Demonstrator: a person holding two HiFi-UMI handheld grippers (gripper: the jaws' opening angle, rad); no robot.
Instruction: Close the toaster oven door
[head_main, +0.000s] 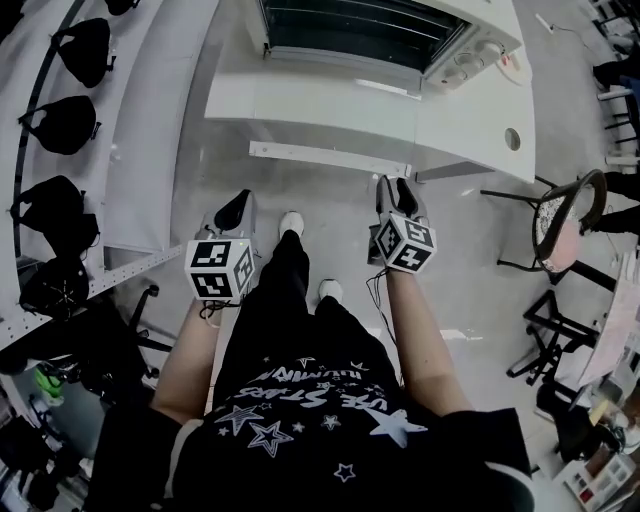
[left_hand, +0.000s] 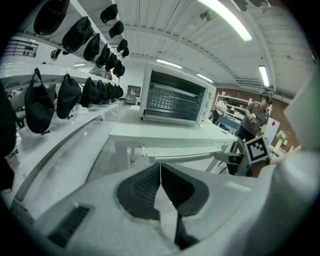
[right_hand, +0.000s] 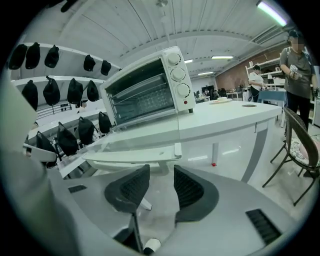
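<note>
The toaster oven (head_main: 470, 50) is placed on a white table (head_main: 480, 120), and its glass door (head_main: 310, 110) is seen fully open: it lies flat and reaches out from the oven toward the person, with the white handle bar (head_main: 330, 158) at its near edge. Inside the open cavity a wire rack (right_hand: 145, 102) is seen; what else is in there cannot be told. Three round knobs (right_hand: 177, 75) are seen on the right part of the oven front. The left gripper (head_main: 237, 208) is held in front of the door, lower than the handle and apart from it. In the left gripper view its jaws are pressed together and nothing is held between them (left_hand: 160, 167). The right gripper (head_main: 397, 190) is held near the right end of the handle bar, but no contact is seen. In the right gripper view its jaws stand apart with only free space between them (right_hand: 161, 172), and the handle bar is seen just beyond them. A marker cube (head_main: 220, 270) is carried on each gripper. To the left of the table, many black bags (head_main: 65, 125) are hung in rows on white racks. A dark chair (head_main: 565, 225) is placed on the floor to the right of the table. A person (right_hand: 297, 65) is seen standing far behind that chair in the right gripper view.
</note>
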